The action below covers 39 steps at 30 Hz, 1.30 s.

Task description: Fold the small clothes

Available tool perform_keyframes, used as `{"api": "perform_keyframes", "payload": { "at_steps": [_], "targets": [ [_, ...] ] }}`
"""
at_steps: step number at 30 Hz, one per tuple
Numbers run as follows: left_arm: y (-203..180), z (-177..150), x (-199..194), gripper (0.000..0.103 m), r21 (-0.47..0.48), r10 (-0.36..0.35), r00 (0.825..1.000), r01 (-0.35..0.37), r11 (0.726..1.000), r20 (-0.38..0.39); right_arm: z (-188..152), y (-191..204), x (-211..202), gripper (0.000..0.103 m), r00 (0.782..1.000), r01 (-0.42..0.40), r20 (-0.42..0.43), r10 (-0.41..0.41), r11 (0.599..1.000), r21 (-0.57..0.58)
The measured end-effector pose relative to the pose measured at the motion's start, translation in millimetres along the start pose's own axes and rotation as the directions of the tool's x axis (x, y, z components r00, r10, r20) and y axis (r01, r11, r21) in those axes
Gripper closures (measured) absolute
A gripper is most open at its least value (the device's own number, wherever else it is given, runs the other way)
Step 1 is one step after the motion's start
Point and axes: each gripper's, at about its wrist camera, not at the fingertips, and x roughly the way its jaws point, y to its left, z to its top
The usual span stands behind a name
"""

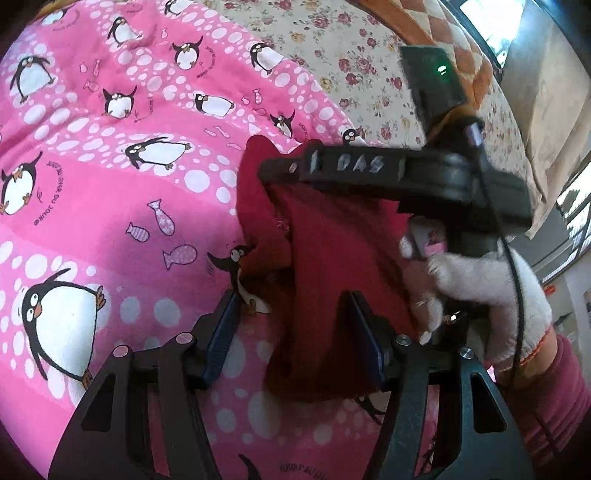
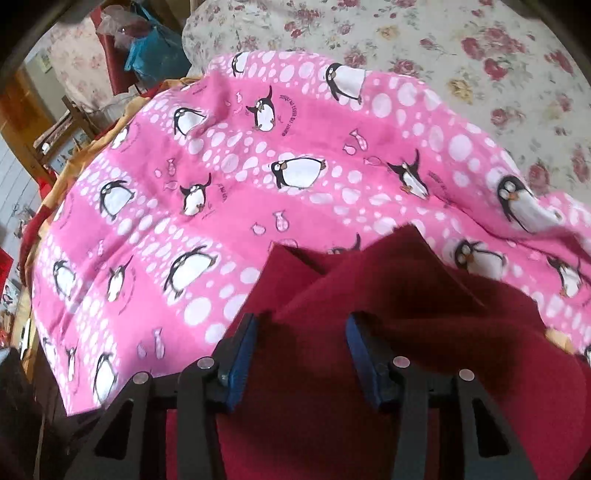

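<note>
A small dark red garment hangs crumpled above a pink penguin-print blanket. In the left wrist view my right gripper comes in from the right, held by a white-gloved hand, and its tip meets the garment's upper edge; its jaws cannot be made out there. My left gripper is open, and the garment hangs between its blue pads without being pinched. In the right wrist view my right gripper stands open with the red garment spread between and under its fingers, over the pink blanket.
The blanket lies on a cream floral bedsheet. An orange checked cloth lies at the bed's far side. Bags and wooden furniture stand beyond the bed's far left edge. Windows are at the right.
</note>
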Motion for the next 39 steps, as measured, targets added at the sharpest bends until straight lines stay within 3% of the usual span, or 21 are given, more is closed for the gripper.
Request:
{"api": "perform_keyframes", "payload": {
  "at_steps": [5,10,15,18,20,22,24,27,32,36,38,39],
  "targets": [
    [-0.8,1.2,0.4,0.043,-0.005,0.000,1.000,0.000,1.000,0.002,11.0,7.0,-16.1,0.054,1.000,-0.017,0.014,0.016,0.999,0.032],
    [0.9,2.5,2.1,0.040,-0.015,-0.014,1.000,0.014,1.000,0.009,10.6,21.0,14.2,0.047,0.995,0.074,-0.071,-0.076,0.997,-0.031],
    [-2.6,5.9,6.3,0.034,-0.006,-0.007,1.000,0.007,1.000,0.026,6.0,23.0,21.0,0.045,0.993,0.100,-0.056,-0.104,0.992,-0.075],
    [-5.3,8.0,9.3,0.034,0.005,-0.007,0.999,0.007,1.000,0.041,2.5,10.0,11.8,0.059,0.997,0.063,-0.032,-0.064,0.997,-0.048],
    [-2.6,10.8,10.0,0.034,-0.013,-0.054,0.997,0.055,0.998,0.059,1.0,5.7,4.2,0.063,0.999,0.033,-0.020,-0.033,0.999,-0.035],
    [0.7,13.9,8.4,0.042,-0.029,-0.088,0.993,0.090,0.996,0.075,-1.6,3.4,-5.8,0.067,1.000,0.009,-0.005,-0.009,0.999,-0.032],
    [2.1,17.0,6.5,0.060,-0.035,-0.111,0.990,0.114,0.993,0.085,-1.7,2.3,-13.2,0.069,1.000,-0.016,0.002,0.016,1.000,-0.016],
    [-3.6,20.0,0.3,0.066,0.011,-0.151,0.982,0.151,0.988,0.114,-1.8,-7.9,-23.5,0.071,0.997,-0.075,0.015,0.074,0.997,0.036],
    [-24.9,18.5,-6.3,0.066,0.129,-0.186,0.974,0.169,0.977,0.132,-1.2,-22.0,-37.4,0.072,0.984,-0.178,0.029,0.176,0.977,0.121],
    [-20.2,21.1,0.3,0.066,0.107,-0.179,0.977,0.167,0.980,0.114,-3.5,-38.6,-45.3,0.071,0.940,-0.340,0.054,0.337,0.911,0.233],
    [-17.6,21.7,1.0,0.066,0.094,-0.179,0.977,0.169,0.981,0.112,-5.7,-44.8,-49.3,0.056,0.925,-0.379,0.083,0.371,0.885,0.271],
    [-17.3,21.6,1.1,0.066,0.093,-0.178,0.978,0.168,0.981,0.112,-6.8,-47.3,-50.9,0.044,0.919,-0.394,0.098,0.383,0.873,0.288]
  ]
}}
